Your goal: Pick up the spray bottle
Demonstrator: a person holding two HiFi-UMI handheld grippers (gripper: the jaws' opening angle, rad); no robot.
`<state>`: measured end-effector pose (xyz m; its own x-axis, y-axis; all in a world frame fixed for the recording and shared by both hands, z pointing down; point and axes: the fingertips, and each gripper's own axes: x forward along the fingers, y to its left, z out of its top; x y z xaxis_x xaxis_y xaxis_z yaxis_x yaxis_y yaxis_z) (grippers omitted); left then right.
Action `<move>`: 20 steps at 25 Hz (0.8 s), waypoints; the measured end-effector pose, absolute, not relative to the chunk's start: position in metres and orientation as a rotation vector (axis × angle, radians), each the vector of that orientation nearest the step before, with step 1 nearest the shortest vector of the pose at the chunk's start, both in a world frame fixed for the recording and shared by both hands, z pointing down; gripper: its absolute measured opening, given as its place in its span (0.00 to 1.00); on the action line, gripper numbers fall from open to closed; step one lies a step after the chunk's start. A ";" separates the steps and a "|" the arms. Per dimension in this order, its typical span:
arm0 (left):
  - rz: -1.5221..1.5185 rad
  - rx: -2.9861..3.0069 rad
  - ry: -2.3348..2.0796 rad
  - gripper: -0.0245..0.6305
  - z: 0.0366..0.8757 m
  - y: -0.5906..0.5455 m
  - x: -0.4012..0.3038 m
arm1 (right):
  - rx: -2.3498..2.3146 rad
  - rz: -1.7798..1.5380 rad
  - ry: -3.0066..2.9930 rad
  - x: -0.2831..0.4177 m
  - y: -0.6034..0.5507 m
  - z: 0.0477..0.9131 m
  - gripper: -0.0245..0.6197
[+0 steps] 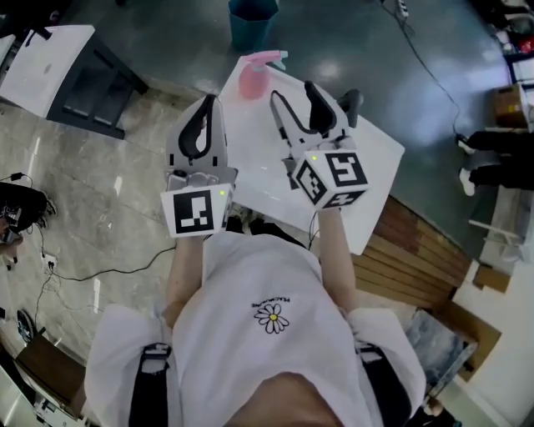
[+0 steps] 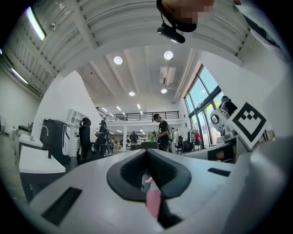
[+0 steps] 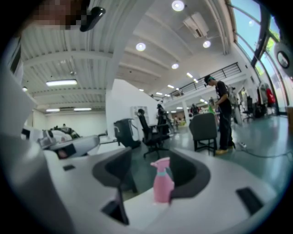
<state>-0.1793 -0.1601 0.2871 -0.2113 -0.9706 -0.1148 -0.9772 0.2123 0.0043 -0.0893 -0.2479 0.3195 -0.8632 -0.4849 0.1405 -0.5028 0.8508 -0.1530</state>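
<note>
The pink spray bottle [image 1: 254, 77] with a pale teal trigger stands upright at the far corner of the white table [image 1: 367, 167]. My right gripper [image 1: 297, 97] hovers over the table short of the bottle, jaws open and empty. In the right gripper view the bottle [image 3: 162, 183] shows ahead between the spread fingers of the right gripper [image 3: 153, 160], untouched. My left gripper [image 1: 210, 102] is at the table's left edge with its fingertips together. In the left gripper view a sliver of the bottle [image 2: 153, 201] shows through the slit below the left gripper's [image 2: 146, 153] tips.
A teal bin [image 1: 253, 18] stands on the floor just beyond the bottle's corner. A white desk [image 1: 46, 67] is at the upper left, wooden boards [image 1: 417, 258] lie right of the table, and cables run over the floor [image 1: 434, 79]. Office chairs [image 3: 153, 132] and people stand farther off.
</note>
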 end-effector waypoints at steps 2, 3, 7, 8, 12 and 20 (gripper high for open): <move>0.109 -1.915 2.403 0.07 0.296 -0.157 -0.184 | 0.771 0.296 -2.903 -0.098 -0.252 0.333 0.46; 0.105 -1.916 2.413 0.07 0.300 -0.156 -0.187 | 0.765 0.306 -2.888 -0.102 -0.255 0.341 0.47; 0.087 -1.936 2.431 0.07 0.317 -0.160 -0.194 | 0.781 0.385 -2.790 -0.123 -0.273 0.382 0.53; 0.081 -1.940 2.432 0.07 0.320 -0.161 -0.195 | 0.790 0.391 -2.765 -0.128 -0.278 0.391 0.54; 0.069 -1.944 2.454 0.07 0.331 -0.163 -0.201 | 0.790 0.381 -2.684 -0.146 -0.289 0.425 0.55; 0.092 -1.926 2.545 0.07 0.366 -0.167 -0.221 | 0.765 0.408 -2.560 -0.170 -0.310 0.486 0.56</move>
